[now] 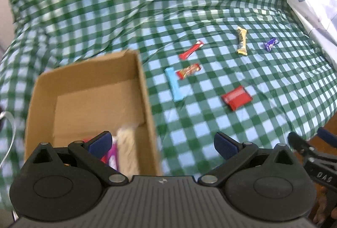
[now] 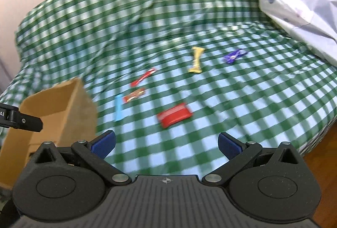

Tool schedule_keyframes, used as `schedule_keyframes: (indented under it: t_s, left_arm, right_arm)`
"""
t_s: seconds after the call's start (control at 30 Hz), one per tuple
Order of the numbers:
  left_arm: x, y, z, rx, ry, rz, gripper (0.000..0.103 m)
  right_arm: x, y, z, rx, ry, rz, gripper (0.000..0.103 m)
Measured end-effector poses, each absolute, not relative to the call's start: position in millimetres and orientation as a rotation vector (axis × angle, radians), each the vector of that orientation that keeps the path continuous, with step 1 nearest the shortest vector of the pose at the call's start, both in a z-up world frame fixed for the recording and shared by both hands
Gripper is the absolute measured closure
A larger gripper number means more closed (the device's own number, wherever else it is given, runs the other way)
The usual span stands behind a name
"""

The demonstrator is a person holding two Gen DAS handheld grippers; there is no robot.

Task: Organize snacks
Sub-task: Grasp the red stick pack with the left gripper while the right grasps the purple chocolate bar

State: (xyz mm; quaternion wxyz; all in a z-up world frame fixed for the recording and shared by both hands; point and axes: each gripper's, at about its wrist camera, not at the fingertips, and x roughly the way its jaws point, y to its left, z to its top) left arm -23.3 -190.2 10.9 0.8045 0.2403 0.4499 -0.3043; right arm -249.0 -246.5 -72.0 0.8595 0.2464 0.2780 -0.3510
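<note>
Left gripper (image 1: 163, 144) has its jaws wide apart w/ nothing between them, hanging over the right wall of the cardboard box (image 1: 145, 89). Right gripper (image 2: 166, 144) is spread just as wide, also empty, above bare checked cloth (image 2: 263, 101) near the cloth's front edge.

The box sits open-topped toward the cloth's front-left corner. Inside, at its near end, a pale cream bar (image 1: 127, 148) lies against the right wall, w/ a magenta wrapper (image 1: 112, 156) and a bit of red beside it; blur hides the rest.

6 snacks are out on the cloth, right of the box:
- light-blue bar (image 1: 174, 84), closest to the box
- red-orange wrapper (image 1: 188, 71) touching or nearly touching the blue bar's far end
- slim red stick (image 1: 191, 50) just beyond, farther back
- flat red packet (image 1: 237, 97) alone, nearest the front edge
- yellow bar (image 1: 241, 40) farther back, toward the right edge
- small purple candy (image 1: 270, 44) just right of the yellow bar

A pale printed sheet (image 2: 294, 2) covers the cloth's back-right corner. Part of the right gripper shows at the lower right of the left wrist view, w/ a hand (image 1: 324, 207) under it.
</note>
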Motion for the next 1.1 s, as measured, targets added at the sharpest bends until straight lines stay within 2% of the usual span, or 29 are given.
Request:
schedule_keyframes:
  t_s: [0.27,0.63,0.9,1.03,1.07,1.1]
  left_arm:
    - [45.8,-307.9,-40.3,0.601,0.994,-0.697,0.0]
    - [165.9,-441.0,-158.4,0.641,1.103,-0.687,0.0]
    - [189.7,-478.7,-203.2,0.698,1.122,-0.703,0.0]
    - [190.5,-476.4,-200.7,0.692,1.115,-0.708,0.0]
    - [189.3,-475.9,-200.4,0.702,1.103,-0.71,0.003]
    - [187.2,-474.8,-197.4,0.699,1.095,-0.721,0.019]
  right_arm:
    - [-214.5,-375.2,-98.3,0.48,0.535,-0.869,0.001]
    - [-141.8,-594.0,-191.0,0.607,0.508,-1.132,0.001]
    - [-101.4,-651.0,-249.5,0.595,0.667,-1.176,0.0]
    - [-102.8,-646.6,-252.0,0.544,0.631,-1.169,0.0]
    - [-102.8,-646.0,-252.3,0.539,0.635,-1.165,0.0]
    - [-102.8,-645.7,-251.8,0.533,0.644,-1.164,0.001]
